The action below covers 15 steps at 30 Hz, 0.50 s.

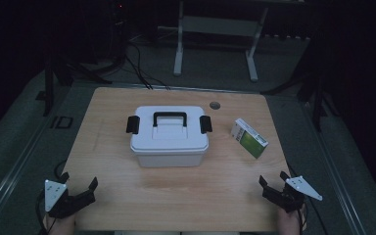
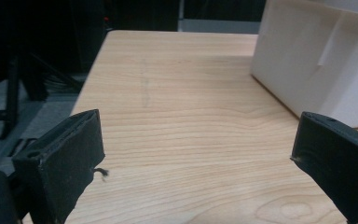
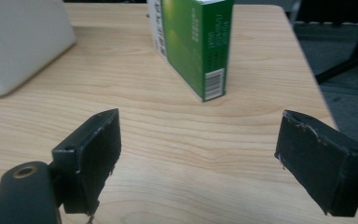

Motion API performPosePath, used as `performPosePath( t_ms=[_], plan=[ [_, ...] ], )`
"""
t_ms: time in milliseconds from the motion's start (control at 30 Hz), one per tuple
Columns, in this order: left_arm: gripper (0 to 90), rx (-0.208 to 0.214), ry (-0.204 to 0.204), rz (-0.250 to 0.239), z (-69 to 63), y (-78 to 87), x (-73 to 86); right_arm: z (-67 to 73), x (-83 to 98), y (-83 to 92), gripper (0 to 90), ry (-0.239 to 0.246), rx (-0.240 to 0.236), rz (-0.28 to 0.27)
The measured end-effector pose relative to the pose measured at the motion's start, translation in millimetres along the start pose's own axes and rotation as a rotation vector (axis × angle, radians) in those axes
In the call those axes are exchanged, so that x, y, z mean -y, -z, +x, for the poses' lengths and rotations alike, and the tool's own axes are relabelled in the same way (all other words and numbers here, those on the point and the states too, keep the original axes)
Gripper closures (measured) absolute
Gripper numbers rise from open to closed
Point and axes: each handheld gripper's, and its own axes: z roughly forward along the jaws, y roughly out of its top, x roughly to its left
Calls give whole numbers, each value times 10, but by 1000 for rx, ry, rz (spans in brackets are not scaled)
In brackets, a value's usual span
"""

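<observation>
On the wooden counter point(image 1: 176, 196) one white box point(image 1: 169, 137) sits near the middle, lid on, with a black handle point(image 1: 169, 117) on top and two black latches point(image 1: 132, 124), one at each end. One green-and-white carton point(image 1: 249, 138) lies to its right, apart from it.

The left hand-held gripper point(image 1: 78, 187) rests at the near left corner of the counter, jaws spread wide with nothing between them. In the left gripper view, the left hand-held gripper point(image 2: 196, 154) looks along bare wood, and the box point(image 2: 317, 60) stands ahead and off to the right, well apart from the jaw tips.

The right hand-held gripper point(image 1: 272, 182) sits at the near right corner, its jaws likewise wide and empty. In the right gripper view, the right hand-held gripper point(image 3: 198, 140) points toward the carton point(image 3: 193, 44), which stands ahead between the lines of the two jaws, its barcode end nearest; a strip of open counter separates them. A corner of the box point(image 3: 18, 42) shows at the upper left of that view.

Nothing lies between either gripper and the box or carton. A small round grommet point(image 1: 215, 105) sits in the counter behind the box. Beyond the far edge, cables point(image 1: 137, 63) run over the floor and a grey stand point(image 1: 215, 29) rises.
</observation>
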Motion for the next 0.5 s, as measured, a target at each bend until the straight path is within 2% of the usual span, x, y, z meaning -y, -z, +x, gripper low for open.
performPosePath(
  t_ms=[67,167,267,333,400,433,500],
  plan=[
    [21,8,-20,-25,-1,-10,22,3,3,-1,134,-7,-11,2],
    [21,39,-10,28,-15,-33,26,25,-5,0,137,-18,-32,-10],
    [21,90,31,82,-39,-41,0,76,-20,-3,137,18,-36,-1],
    [21,128,45,107,-65,-41,-21,93,-24,-7,132,20,-49,2],
    [29,179,53,116,-87,-41,-26,116,-21,-24,129,3,-60,17],
    [51,189,53,121,-103,-44,-27,135,-19,-35,124,3,-58,29],
    [53,217,49,120,-125,-58,-31,175,-22,-47,123,26,-68,45]
  ],
)
